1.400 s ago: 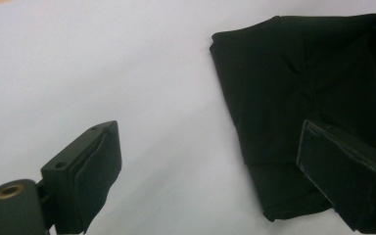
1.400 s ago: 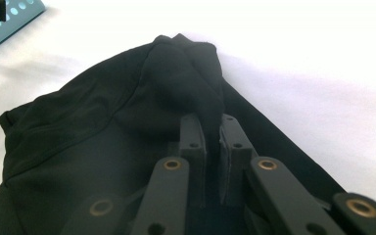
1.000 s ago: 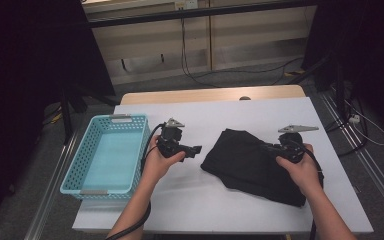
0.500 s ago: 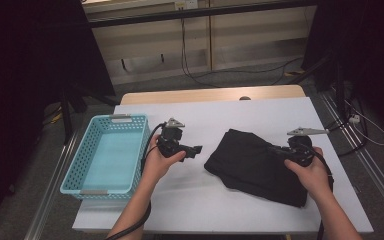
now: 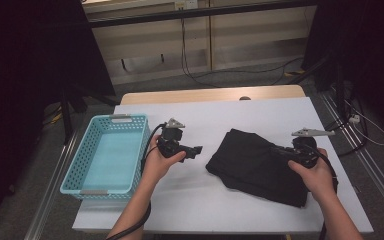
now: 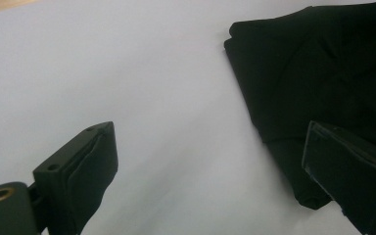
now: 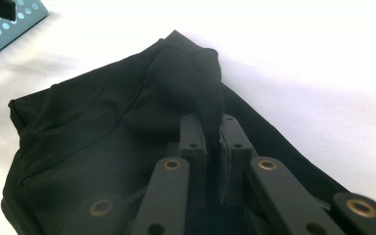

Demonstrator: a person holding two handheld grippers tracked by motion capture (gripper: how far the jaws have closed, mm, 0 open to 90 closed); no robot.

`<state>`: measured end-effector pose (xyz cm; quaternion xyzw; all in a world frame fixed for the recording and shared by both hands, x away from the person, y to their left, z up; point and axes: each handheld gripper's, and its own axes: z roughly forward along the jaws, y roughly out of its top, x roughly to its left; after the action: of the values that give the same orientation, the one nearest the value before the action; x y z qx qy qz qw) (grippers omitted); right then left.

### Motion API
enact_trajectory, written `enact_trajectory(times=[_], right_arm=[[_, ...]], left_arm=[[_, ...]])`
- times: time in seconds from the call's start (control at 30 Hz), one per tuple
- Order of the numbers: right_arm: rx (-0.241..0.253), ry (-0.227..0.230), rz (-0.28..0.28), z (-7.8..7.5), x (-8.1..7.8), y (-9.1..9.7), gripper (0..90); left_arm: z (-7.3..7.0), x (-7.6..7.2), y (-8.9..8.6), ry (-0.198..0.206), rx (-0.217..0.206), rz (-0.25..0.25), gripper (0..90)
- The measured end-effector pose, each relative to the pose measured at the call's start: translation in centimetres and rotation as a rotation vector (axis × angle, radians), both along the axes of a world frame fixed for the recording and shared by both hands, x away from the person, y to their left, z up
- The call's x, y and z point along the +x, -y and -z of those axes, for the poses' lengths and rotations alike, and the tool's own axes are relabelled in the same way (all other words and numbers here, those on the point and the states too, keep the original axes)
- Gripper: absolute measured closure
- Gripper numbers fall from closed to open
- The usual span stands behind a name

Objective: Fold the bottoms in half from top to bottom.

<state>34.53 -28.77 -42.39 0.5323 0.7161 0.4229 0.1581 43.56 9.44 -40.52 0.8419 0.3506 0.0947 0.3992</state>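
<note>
White table (image 5: 260,115): right gripper (image 5: 286,154) has dragged black cloth (image 5: 250,162) rightward.

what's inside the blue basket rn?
Nothing visible: the blue basket shows a bare light-blue floor in the high view. Its near wall hides a thin strip of that floor. The black cloth lies on the white table, pinched by the right gripper.

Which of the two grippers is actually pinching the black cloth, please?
The right gripper: its jaws are shut on a raised fold of the black cloth. The left gripper hangs open over bare table, beside the cloth.
</note>
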Motion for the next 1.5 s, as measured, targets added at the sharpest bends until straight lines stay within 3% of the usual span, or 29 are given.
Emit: enact_trajectory(times=[0.4, 0.53, 0.63, 0.7, 1.5], right_arm=[[-0.004, -0.002, 0.005, -0.2, -0.5, 0.4, 83.2], [-0.029, 0.001, 0.007, -0.3, -0.7, 0.5, 83.2], [-0.031, 0.002, 0.01, -0.4, -0.8, 0.6, 83.2], [-0.034, 0.001, 0.011, -0.4, -0.9, 0.6, 83.2], [-0.058, -0.003, 0.032, -0.5, -1.8, 1.6, 83.3]], left_arm=[[0.0, 0.1, -0.3, -0.006, -0.007, -0.006, 6.4], [0.0, 0.2, -0.4, -0.006, 0.006, 0.009, 6.4], [0.0, 0.0, -0.3, 0.005, 0.001, -0.016, 6.4], [-0.1, 0.1, -0.4, -0.006, 0.0, 0.01, 6.3], [-0.1, 0.0, -0.6, -0.007, 0.013, 0.016, 6.2]])
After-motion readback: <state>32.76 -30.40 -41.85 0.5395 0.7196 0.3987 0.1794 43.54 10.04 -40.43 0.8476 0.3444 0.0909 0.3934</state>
